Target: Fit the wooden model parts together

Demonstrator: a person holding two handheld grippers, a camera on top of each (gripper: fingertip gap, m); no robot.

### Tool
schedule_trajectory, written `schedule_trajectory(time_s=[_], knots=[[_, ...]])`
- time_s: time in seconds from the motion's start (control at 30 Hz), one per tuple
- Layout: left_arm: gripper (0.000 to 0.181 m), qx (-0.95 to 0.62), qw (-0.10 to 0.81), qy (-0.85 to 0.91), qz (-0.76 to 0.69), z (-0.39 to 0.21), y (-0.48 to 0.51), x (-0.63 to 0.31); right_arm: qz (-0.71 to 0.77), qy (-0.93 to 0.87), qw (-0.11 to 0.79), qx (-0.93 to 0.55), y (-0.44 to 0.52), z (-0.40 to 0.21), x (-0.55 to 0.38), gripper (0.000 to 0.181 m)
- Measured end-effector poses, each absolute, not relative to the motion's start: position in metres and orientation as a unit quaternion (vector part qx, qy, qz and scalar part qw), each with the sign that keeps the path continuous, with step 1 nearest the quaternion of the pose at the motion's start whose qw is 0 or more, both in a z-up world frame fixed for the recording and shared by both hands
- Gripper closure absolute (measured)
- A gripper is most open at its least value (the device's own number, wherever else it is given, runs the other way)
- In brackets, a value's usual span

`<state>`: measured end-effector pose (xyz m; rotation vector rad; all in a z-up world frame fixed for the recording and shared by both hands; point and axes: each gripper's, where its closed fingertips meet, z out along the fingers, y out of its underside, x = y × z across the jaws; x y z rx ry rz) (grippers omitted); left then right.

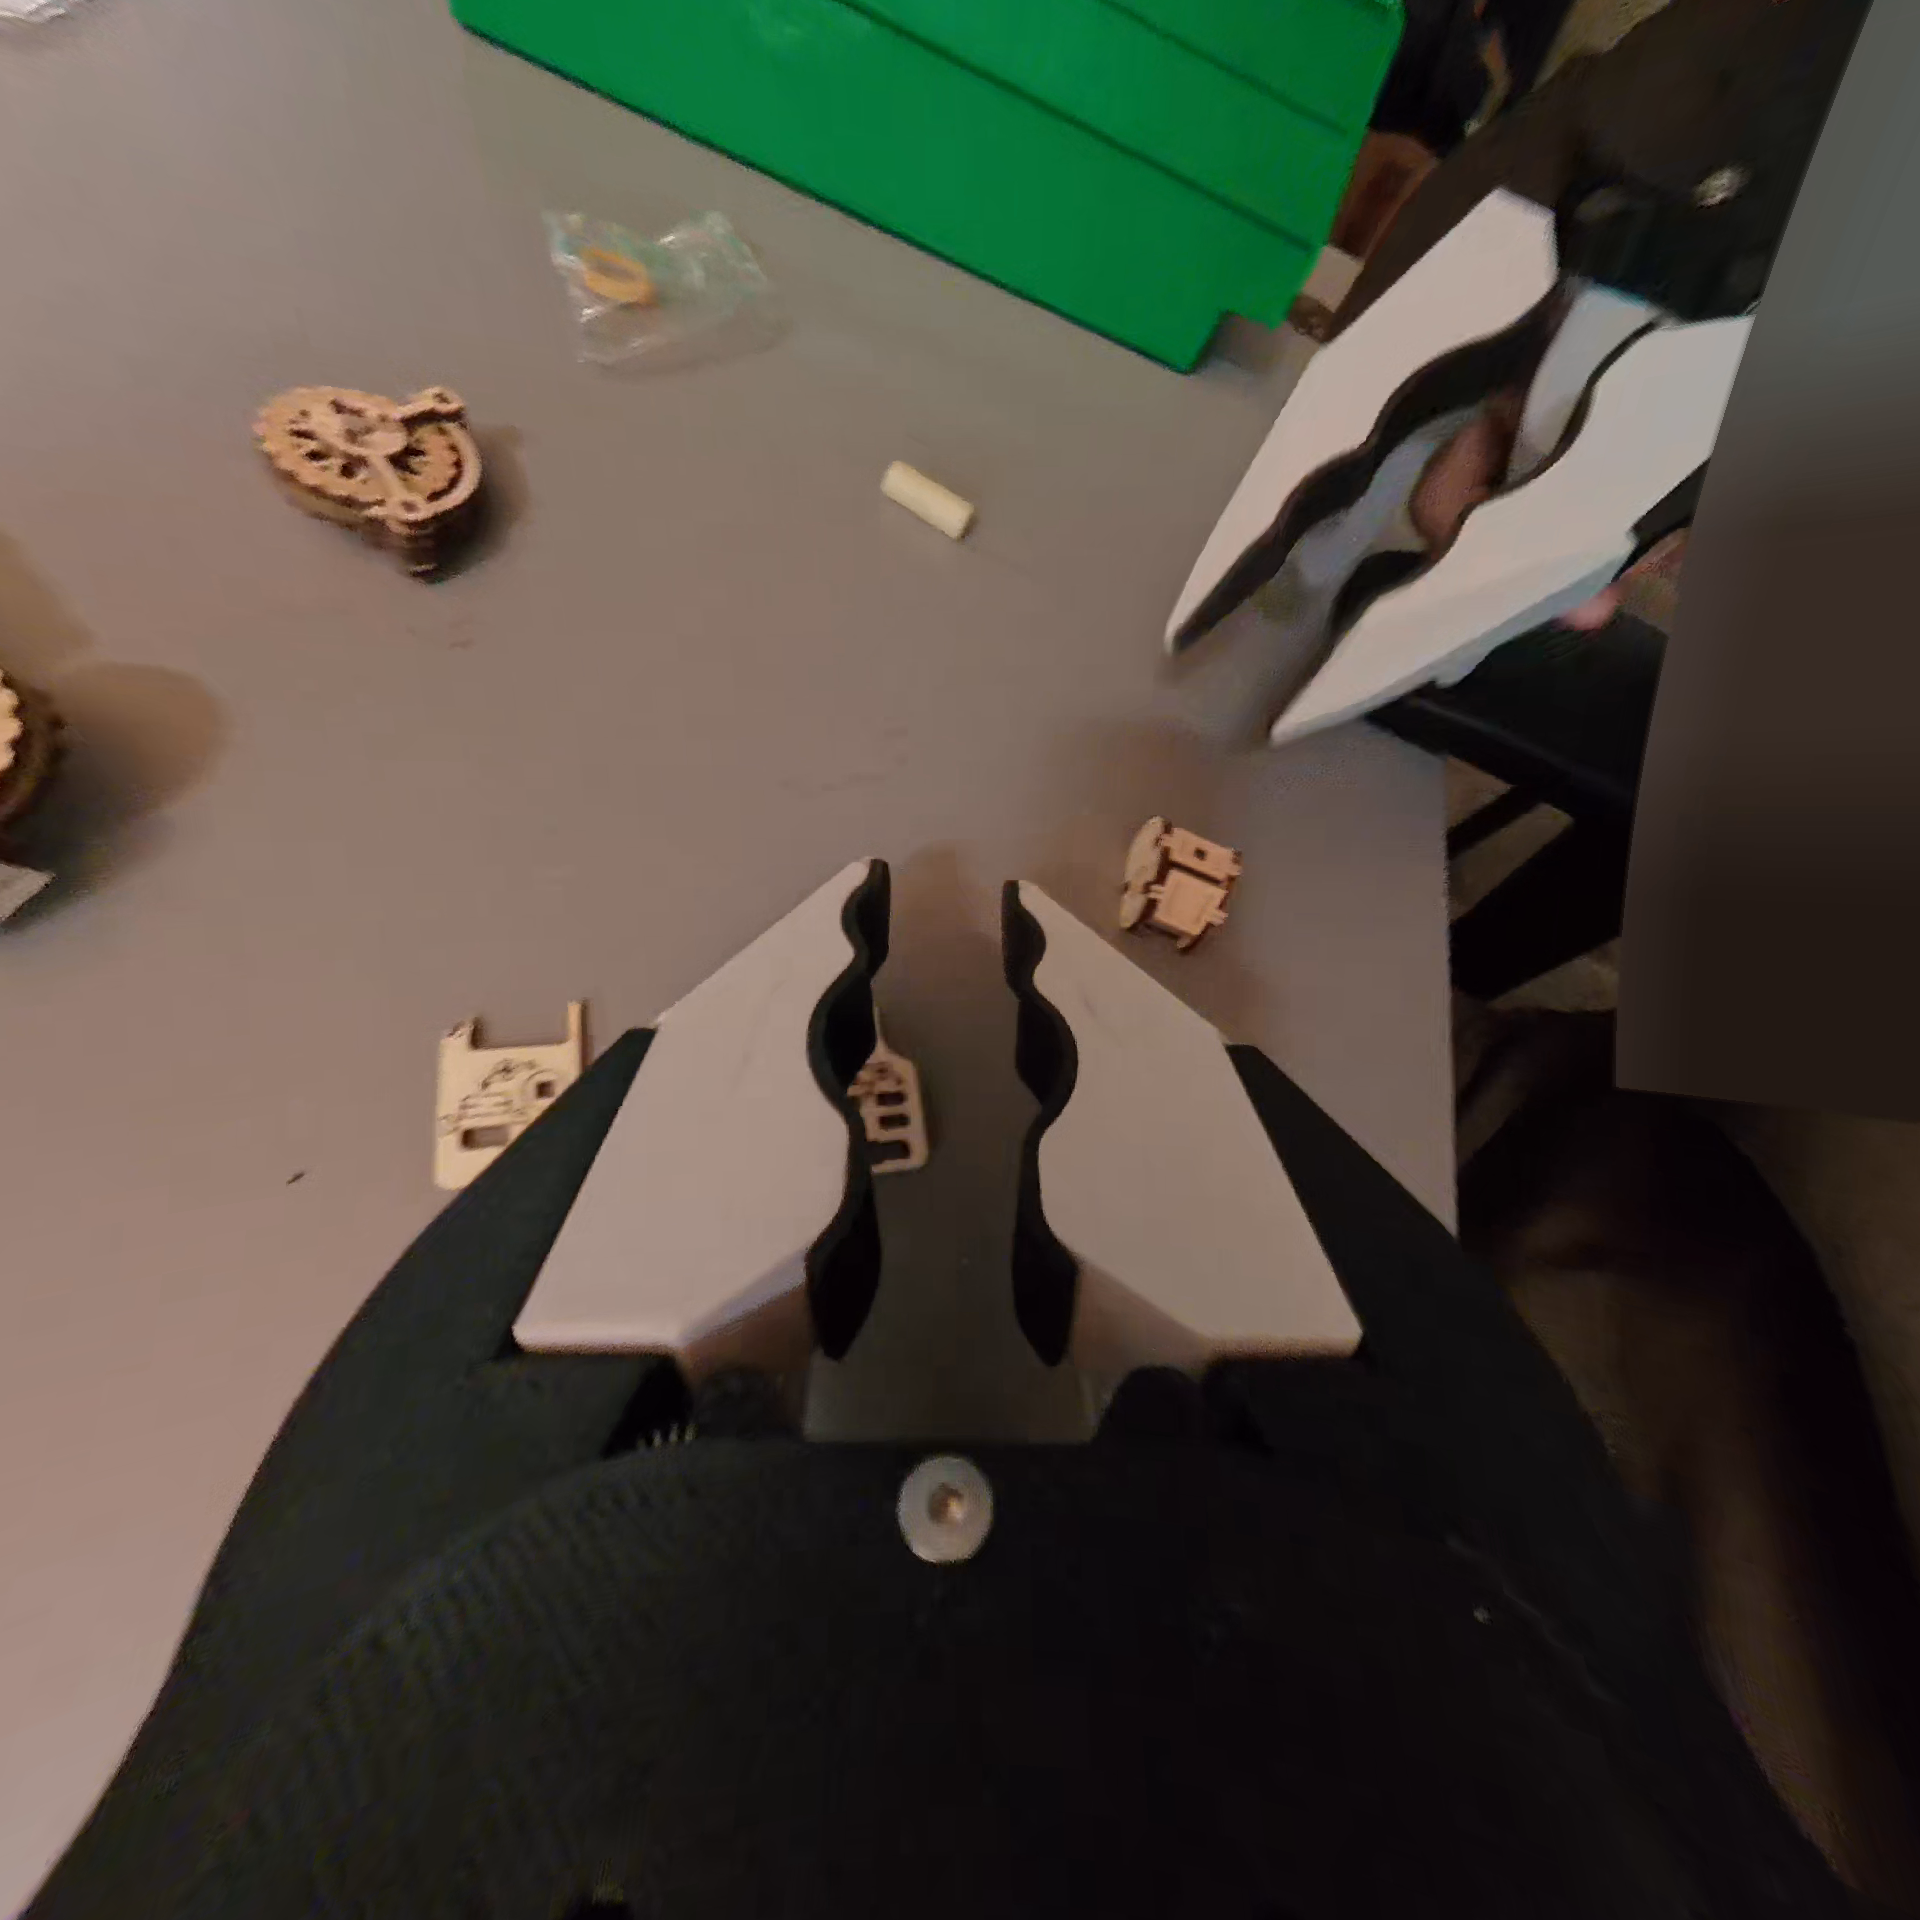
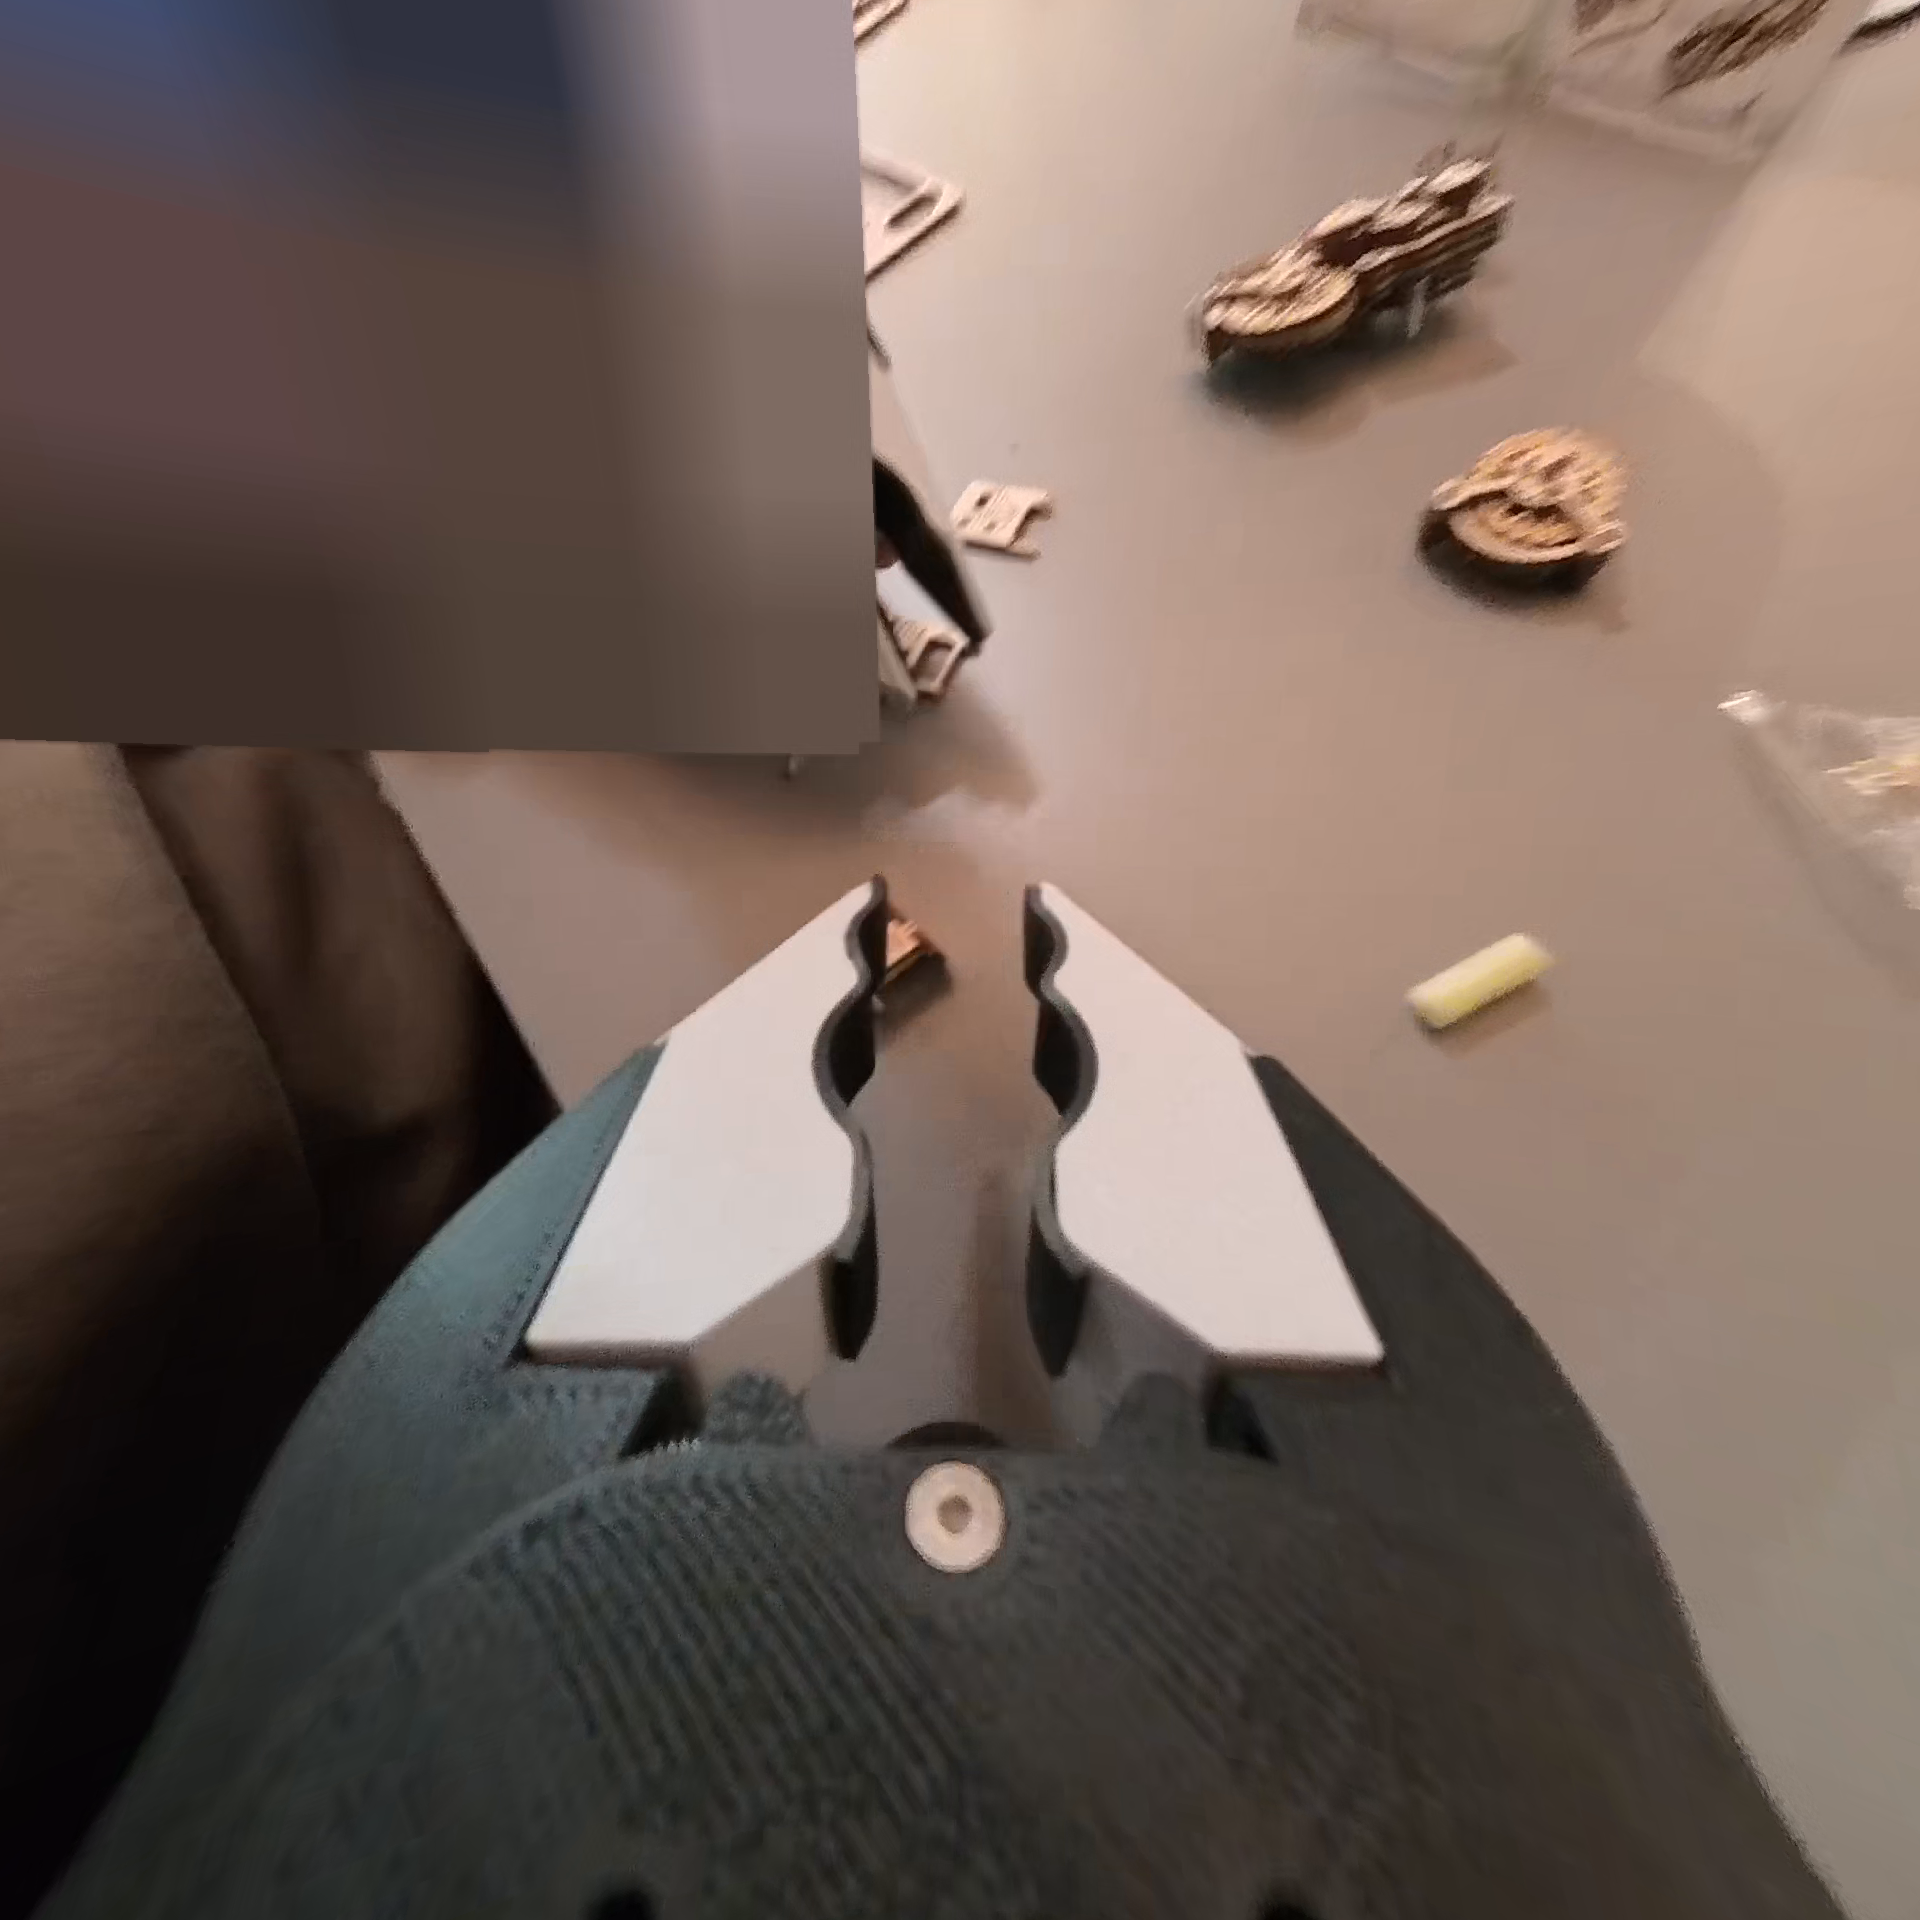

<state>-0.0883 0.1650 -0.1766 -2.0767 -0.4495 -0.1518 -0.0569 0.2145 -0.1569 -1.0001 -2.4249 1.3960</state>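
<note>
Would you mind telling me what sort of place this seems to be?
Probably a hobby or work table indoors: a grey tabletop strewn with wooden gear assemblies, flat cut-out wooden pieces, and a green bin at the back.

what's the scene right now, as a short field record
surface: grey table
left gripper: open, empty, above a flat wooden piece
right gripper: open, empty, near the table edge, beside a small block part
flat panel: lies left of the left gripper
gear assembly: on the table, farther off, untouched
pale cylinder: lies loose mid-table
plastic bag: near the green box
progress: no part held yet
</note>
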Motion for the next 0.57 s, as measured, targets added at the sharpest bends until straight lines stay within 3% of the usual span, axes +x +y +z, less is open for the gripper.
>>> schedule_trajectory(time_s=[0.03, 0.23, 0.57], knots=[[0.162, -0.855, 0.479, -0.191, -0.058, -0.178, 0.163, -0.092, 0.475, -0.803, 0.102, -0.345, 0.218, -0.153, -0.063, 0.157], [0.166, -0.845, 0.475, -0.236, -0.066, -0.182, 0.158, -0.104, 0.507, -0.754, 0.163, -0.385, 0.230, -0.137, -0.086, 0.157], [0.173, -0.873, 0.426, -0.235, 0.030, -0.194, 0.156, -0.112, 0.508, -0.751, 0.158, -0.391, 0.231, -0.138, -0.088, 0.153]])
